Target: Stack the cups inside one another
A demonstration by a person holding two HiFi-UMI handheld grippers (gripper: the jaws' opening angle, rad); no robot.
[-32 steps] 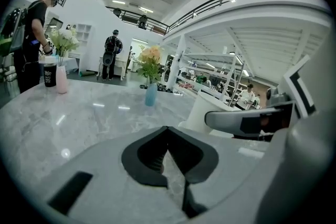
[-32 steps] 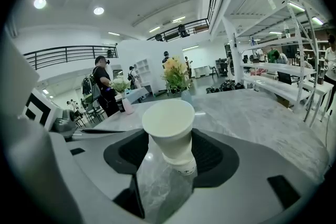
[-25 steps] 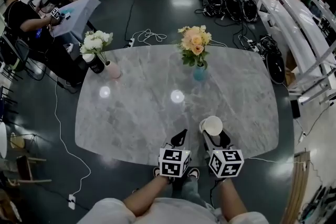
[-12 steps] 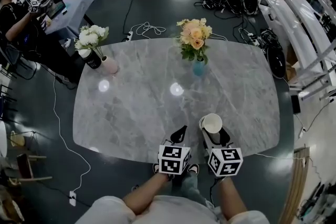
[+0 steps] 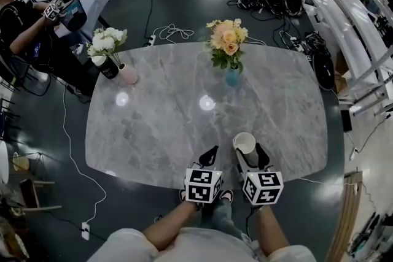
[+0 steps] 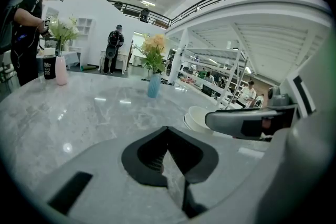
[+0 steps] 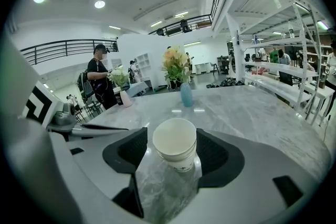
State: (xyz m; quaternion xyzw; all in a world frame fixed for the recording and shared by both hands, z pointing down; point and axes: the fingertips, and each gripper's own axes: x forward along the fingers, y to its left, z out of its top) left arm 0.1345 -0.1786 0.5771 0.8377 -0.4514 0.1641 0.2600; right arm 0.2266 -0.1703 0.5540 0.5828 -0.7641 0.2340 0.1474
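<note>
My right gripper [image 5: 249, 151] is closed on the white cups [image 5: 244, 143], with one jaw pressed on each side. In the right gripper view I can see two rims, one cup sitting inside the other [image 7: 175, 147]. The cups are over the table [image 5: 153, 126], close to its near edge and a bit right of the middle. I cannot tell if their bottom touches the table. My left gripper [image 5: 212, 154] is just beside the right one, also at the near edge. Its jaws are pressed together with nothing in them [image 6: 168, 131]. Since a moment ago, almost nothing has changed. The cups have slid only a tiny bit to the left, and both grippers are in nearly the same spot. At the far edge stands the blue vase [image 5: 232, 78] with flowers. Near the far left corner are the pink vase [image 5: 129, 75] and a black pot [image 5: 110, 71].
</note>
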